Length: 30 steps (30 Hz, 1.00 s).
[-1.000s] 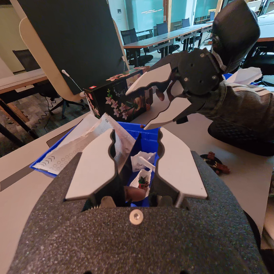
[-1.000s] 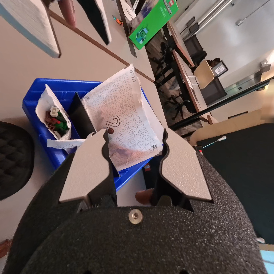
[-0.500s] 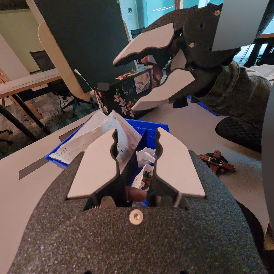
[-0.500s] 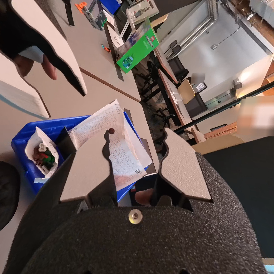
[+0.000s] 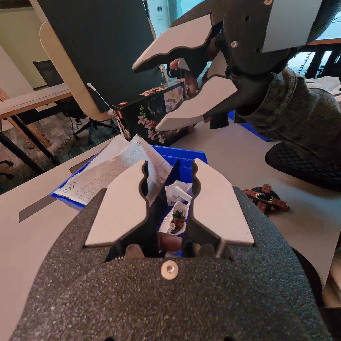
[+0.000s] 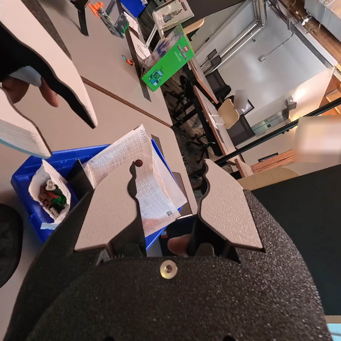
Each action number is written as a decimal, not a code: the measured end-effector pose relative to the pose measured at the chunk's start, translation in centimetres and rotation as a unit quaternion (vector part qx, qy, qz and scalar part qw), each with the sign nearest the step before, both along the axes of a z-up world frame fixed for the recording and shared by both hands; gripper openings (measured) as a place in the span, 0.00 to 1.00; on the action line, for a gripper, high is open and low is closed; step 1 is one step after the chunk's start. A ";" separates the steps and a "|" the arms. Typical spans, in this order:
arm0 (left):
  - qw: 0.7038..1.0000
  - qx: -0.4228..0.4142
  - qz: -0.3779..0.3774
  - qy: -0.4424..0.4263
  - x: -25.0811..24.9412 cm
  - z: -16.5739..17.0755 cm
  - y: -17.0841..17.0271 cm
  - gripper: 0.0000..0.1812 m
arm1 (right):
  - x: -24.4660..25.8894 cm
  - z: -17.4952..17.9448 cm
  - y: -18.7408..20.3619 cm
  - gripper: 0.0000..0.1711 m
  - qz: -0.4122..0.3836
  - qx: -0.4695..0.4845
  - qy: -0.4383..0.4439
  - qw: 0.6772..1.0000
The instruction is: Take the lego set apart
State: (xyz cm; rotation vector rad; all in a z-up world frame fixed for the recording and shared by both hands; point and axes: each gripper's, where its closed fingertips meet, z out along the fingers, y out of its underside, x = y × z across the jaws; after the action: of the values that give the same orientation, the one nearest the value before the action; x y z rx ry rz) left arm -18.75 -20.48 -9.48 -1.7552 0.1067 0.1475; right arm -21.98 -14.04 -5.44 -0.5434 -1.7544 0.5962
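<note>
Since a second ago both grippers have risen off the bin, the right gripper [image 5: 145, 96] climbing to hang high ahead of the left gripper [image 5: 168, 177], and the brown lego piece [image 5: 264, 199] has come fuller into sight. That piece, a dark round base crossed by brown plates, lies on the table [image 5: 230, 158] to the left gripper's right, apart from the bin. A small brown stud [image 6: 138, 163] sits at the tip of the right gripper's left finger; whether it clings there or lies on the paper behind I cannot tell. Both grippers stand open and hold nothing between their fingers. Below and ahead of the left gripper is the blue bin [image 5: 184, 156], with a torn bag [image 5: 176, 219] of loose bricks in one side and a dotted paper bag [image 5: 114, 175] in the other. Beyond the bin a black box [image 5: 147, 118] with flowers stands under the right gripper.
</note>
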 end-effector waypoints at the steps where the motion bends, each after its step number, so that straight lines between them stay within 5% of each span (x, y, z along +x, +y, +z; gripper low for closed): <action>1: 1.000 0.000 0.000 0.000 0.0 0.0 0.0 0.24 | 0.0 -0.1 0.1 0.40 0.000 -0.001 -0.001 1.000; 6: 1.000 -0.009 0.003 0.005 -0.2 -0.2 0.1 0.24 | 0.5 -1.4 0.6 0.40 0.003 -0.008 -0.024 1.000; 9: 1.000 -0.029 0.004 0.006 -0.5 -1.0 0.4 0.23 | 1.5 -5.0 1.4 0.37 0.025 -0.031 -0.119 0.992; 13: 0.999 -0.041 -0.001 0.003 -0.4 -1.6 0.9 0.23 | 2.9 -10.0 1.9 0.37 0.080 -0.077 -0.300 0.948; 18: 0.999 -0.045 -0.008 0.004 0.0 -2.2 1.4 0.23 | 2.6 -12.3 2.6 0.37 0.120 0.020 -0.421 0.899; 30: 0.997 -0.074 -0.020 0.006 -0.1 -3.7 1.3 0.19 | 1.5 -13.4 2.6 0.37 0.118 0.078 -0.447 0.883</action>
State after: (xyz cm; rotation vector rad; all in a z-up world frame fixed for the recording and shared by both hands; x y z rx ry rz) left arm -18.82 -19.16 -13.23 -1.8982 0.1656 0.1236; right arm -20.47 -11.48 -18.79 -0.5318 -2.7515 0.3705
